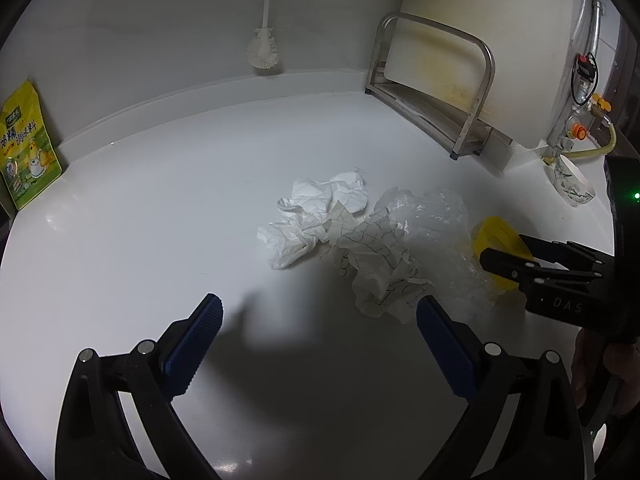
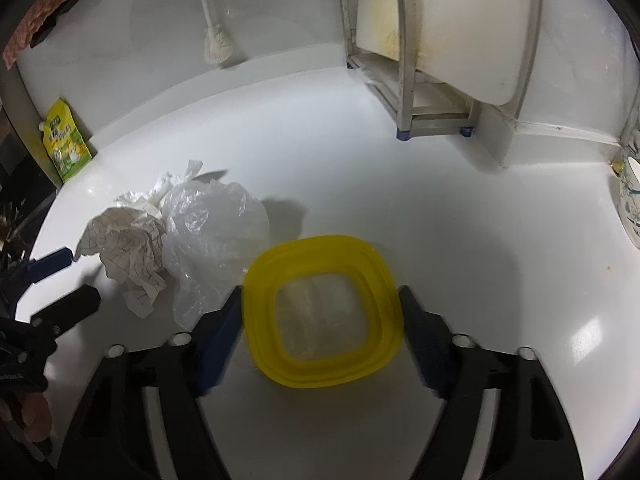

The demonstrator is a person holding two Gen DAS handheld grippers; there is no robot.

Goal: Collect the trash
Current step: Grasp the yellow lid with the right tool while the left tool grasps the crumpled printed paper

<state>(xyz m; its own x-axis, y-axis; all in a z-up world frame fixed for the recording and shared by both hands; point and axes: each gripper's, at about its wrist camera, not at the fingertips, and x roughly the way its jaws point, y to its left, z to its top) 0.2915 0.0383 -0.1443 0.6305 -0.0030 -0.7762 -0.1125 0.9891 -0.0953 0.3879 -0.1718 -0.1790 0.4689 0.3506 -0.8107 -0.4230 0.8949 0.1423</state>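
Note:
A pile of trash lies on the white counter: a crumpled white tissue (image 1: 312, 216), a crumpled lined paper (image 1: 380, 264) and a clear plastic bag (image 1: 436, 220). The paper (image 2: 124, 252) and bag (image 2: 216, 232) also show in the right wrist view. My left gripper (image 1: 320, 320) is open and empty, just short of the lined paper. A yellow-rimmed container (image 2: 324, 312) sits between the fingers of my right gripper (image 2: 322, 304), whose jaws stand at its two sides. In the left wrist view the right gripper (image 1: 516, 256) holds the yellow container (image 1: 496, 240) beside the bag.
A steel rack (image 1: 432, 92) holding a white cutting board stands at the back right. A white brush (image 1: 264, 48) hangs on the wall. A yellow-green seasoning pouch (image 1: 28, 148) leans at the left. A patterned cup (image 1: 572, 184) stands at the far right.

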